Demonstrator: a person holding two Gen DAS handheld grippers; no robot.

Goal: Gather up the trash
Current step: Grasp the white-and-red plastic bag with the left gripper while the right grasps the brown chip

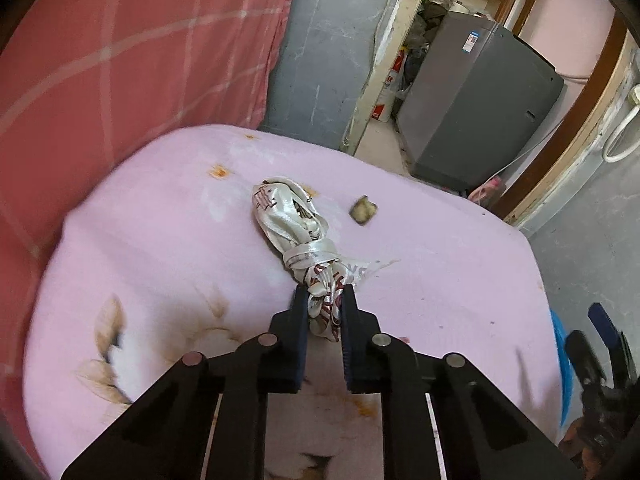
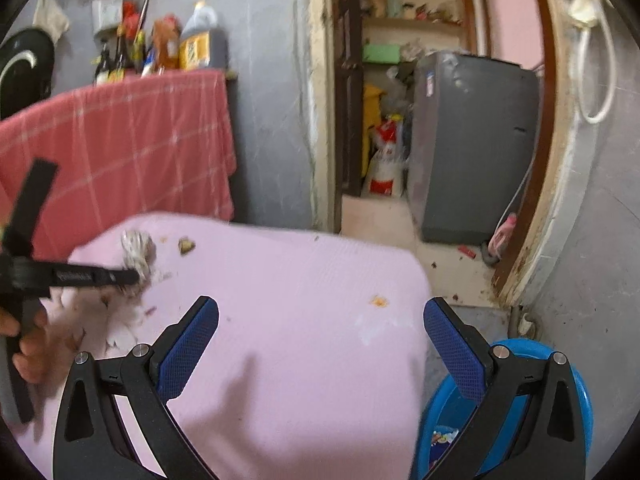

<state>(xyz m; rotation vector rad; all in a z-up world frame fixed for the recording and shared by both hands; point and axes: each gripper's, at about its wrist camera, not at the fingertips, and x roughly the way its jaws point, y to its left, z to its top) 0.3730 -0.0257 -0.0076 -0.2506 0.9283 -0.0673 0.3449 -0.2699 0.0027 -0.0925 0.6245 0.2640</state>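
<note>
Your left gripper [image 1: 325, 300] has its jaws clamped on the near end of a twisted white wrapper [image 1: 298, 236], the printed plastic pinched between the two blue pads [image 1: 349, 320]. The rest of the wrapper runs forward from the jaws and lies on the pink cloth [image 1: 160, 240], its far end looped open. Just beyond and right of that far end sits a small brownish scrap [image 1: 363, 209], apart from the wrapper. Further ahead on the left hangs a red checked cloth [image 1: 132, 52]; ahead on the right, through a doorway, stands a grey washer [image 1: 476, 108].

Your right gripper [image 2: 321, 330] has its jaws wide apart and holds nothing; pink cloth [image 2: 288, 304] shows between the pads [image 2: 188, 356]. Just below and outside the right finger is a blue bin [image 2: 576, 400], low beside the cloth's edge, with a bit of coloured packaging showing inside. Ahead and left of these jaws you can see the left gripper [image 2: 132, 278] from the side, blurred, its tip at the wrapper [image 2: 138, 250], with the scrap [image 2: 186, 245] just to the right of it. An orange stain [image 2: 379, 301] marks the cloth ahead, near the right finger. The washer [image 2: 476, 148] stands past the doorway.
</note>
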